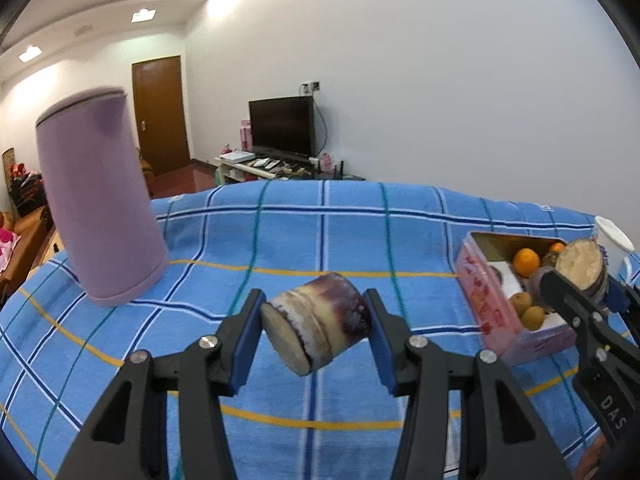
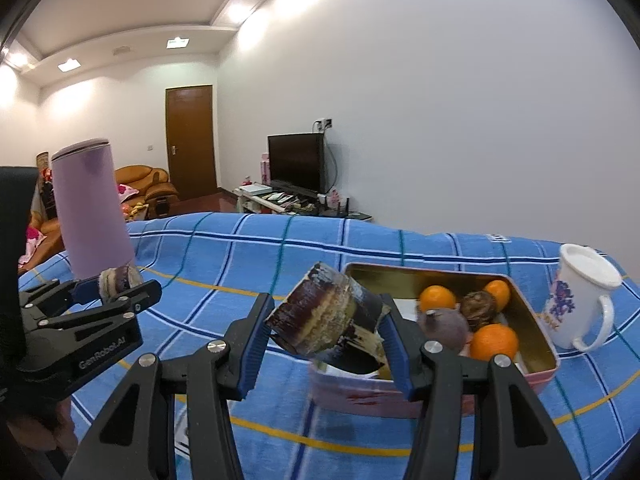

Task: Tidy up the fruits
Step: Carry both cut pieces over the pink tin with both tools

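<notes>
My left gripper point(image 1: 316, 322) is shut on a short purple-and-cream sugarcane piece point(image 1: 320, 320), held above the blue checked cloth point(image 1: 280, 240). My right gripper point(image 2: 326, 330) is shut on a darker sugarcane piece point(image 2: 332, 322), held tilted just left of the pink tin box point(image 2: 536, 372). The box holds oranges point(image 2: 494, 342), a dark purple round fruit point(image 2: 448, 326) and a brown one point(image 2: 478, 306). In the left wrist view the right gripper point(image 1: 584, 280) with its cane sits at the right, in front of the box point(image 1: 492, 312). In the right wrist view the left gripper point(image 2: 116, 286) is at the left.
A tall lilac cylinder point(image 1: 98, 200) stands on the cloth at the left. A white mug point(image 2: 578, 300) stands right of the box. Behind the table are a TV point(image 1: 282, 126) on a low stand, a brown door point(image 1: 160, 114) and a brown sofa point(image 2: 144, 188).
</notes>
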A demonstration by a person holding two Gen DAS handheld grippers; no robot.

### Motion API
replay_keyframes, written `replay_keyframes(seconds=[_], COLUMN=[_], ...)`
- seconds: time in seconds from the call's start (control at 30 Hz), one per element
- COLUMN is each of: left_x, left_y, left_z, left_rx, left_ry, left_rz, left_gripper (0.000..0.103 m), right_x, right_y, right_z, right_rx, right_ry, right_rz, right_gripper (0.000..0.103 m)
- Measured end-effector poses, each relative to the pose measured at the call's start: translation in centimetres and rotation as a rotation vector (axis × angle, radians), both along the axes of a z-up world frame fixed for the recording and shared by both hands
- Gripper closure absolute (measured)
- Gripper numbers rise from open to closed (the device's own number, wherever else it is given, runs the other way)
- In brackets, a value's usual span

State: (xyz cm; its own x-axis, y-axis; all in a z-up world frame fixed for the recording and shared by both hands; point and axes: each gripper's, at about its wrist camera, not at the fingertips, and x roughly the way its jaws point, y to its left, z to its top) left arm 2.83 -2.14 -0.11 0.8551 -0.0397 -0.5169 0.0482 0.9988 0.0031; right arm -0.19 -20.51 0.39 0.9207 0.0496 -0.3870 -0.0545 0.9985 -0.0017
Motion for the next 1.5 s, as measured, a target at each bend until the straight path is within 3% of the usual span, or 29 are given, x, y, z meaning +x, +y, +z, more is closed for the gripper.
replay_keyframes(seconds=[0.93,1.5], left_x=[0.8,3.9], left_y=[-12.4,-17.9], left_z=[1.3,0.5], left_rx=[0.001,-0.009], left_ry=[-0.005,0.028], left_rz=[-0.228,-0.273], left_gripper=[0.051,0.051], right_x=[-0.3,4.1], right_y=[-12.2,-13.3], right_z=[0.9,-0.3], right_rx=[-0.02,-0.109], right_ry=[-0.019,0.056], right_rz=[-0.251,-0.256], right_gripper=[0.049,0.049])
